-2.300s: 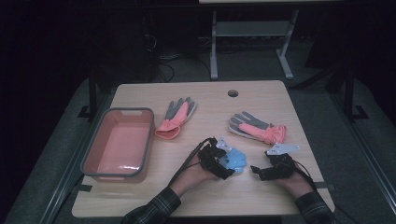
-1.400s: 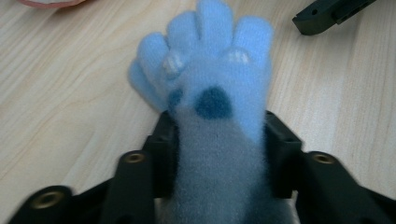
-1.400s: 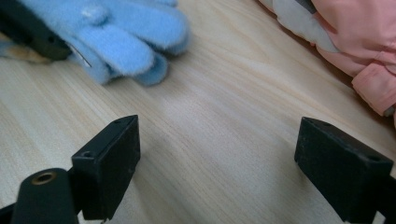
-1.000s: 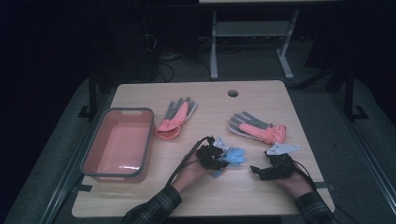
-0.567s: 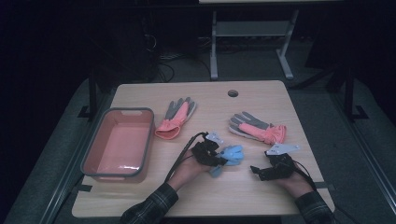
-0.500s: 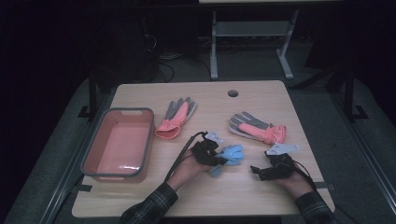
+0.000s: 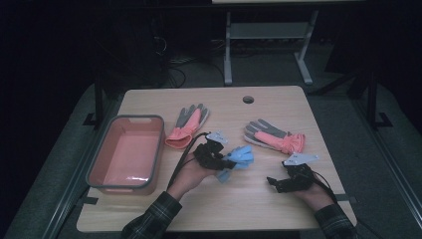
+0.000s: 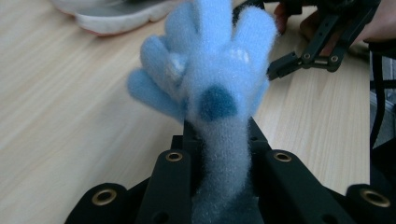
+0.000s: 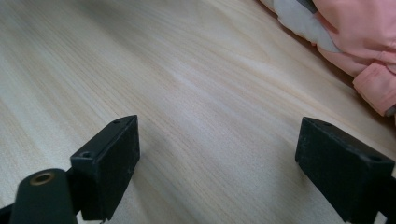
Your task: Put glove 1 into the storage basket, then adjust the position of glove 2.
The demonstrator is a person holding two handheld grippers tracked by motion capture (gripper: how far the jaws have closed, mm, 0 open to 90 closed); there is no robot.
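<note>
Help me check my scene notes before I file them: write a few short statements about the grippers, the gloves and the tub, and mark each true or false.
1. The left gripper is shut on the blue glove. True.
2. The right gripper holds a pink glove. False: its jaws stand wide open over bare table with nothing between them.
3. The pink tub has a glove in it. False: nothing lies in it.
4. Two pink-and-grey gloves lie on the table, the left pink glove nearer the tub and the right pink glove farther from it. True.
5. The blue glove lies flat on the table. False: it stands up from the left gripper's jaws.
</note>
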